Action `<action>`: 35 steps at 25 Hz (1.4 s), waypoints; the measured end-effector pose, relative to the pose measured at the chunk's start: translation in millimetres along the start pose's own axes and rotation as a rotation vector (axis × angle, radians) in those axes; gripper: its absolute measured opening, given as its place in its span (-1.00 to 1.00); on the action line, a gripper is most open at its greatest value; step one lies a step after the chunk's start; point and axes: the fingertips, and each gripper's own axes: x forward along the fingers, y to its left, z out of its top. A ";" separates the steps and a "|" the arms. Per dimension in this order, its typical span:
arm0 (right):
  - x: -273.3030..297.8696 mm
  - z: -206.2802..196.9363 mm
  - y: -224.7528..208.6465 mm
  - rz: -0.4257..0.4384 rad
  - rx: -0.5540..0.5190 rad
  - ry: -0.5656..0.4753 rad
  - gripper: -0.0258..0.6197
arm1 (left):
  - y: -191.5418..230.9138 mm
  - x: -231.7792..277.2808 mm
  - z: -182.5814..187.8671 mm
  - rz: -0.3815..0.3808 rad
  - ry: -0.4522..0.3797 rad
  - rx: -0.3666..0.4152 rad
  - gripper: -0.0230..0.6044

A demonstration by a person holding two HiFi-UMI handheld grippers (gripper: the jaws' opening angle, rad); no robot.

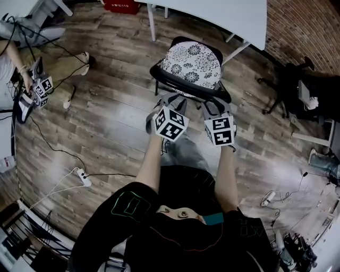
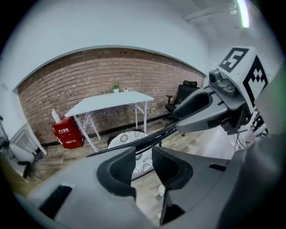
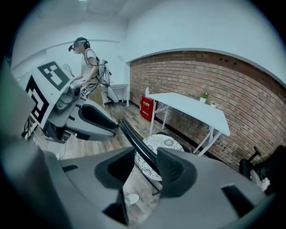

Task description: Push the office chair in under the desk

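Chair rail [image 3: 134,142] unclamped between half-open left tool [image 2: 143,155], right tool [image 3: 145,157]; desk edge [image 1: 223,26] ahead.

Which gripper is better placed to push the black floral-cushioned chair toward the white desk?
Right gripper, probably: the chair's black backrest rim runs into the gap between its open jaws, but crosses beyond the tips of the left gripper.

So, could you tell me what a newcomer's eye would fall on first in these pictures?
First the black chair with its floral seat cushion, mid-floor just short of the white desk by the brick wall. Then the left gripper and right gripper at its backrest rail, jaws apart.
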 end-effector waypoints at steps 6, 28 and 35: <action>34.8 -10.2 -0.9 -0.017 -0.247 0.170 -0.23 | 14.9 24.4 -3.3 0.008 0.119 0.255 -0.27; 91.3 -33.1 -18.2 0.114 -0.423 0.260 -0.13 | 17.6 89.9 -8.5 -0.237 0.256 0.694 -0.14; 112.7 -20.0 -41.2 0.091 -0.428 0.235 -0.13 | 37.1 113.2 8.4 -0.207 0.227 0.716 -0.14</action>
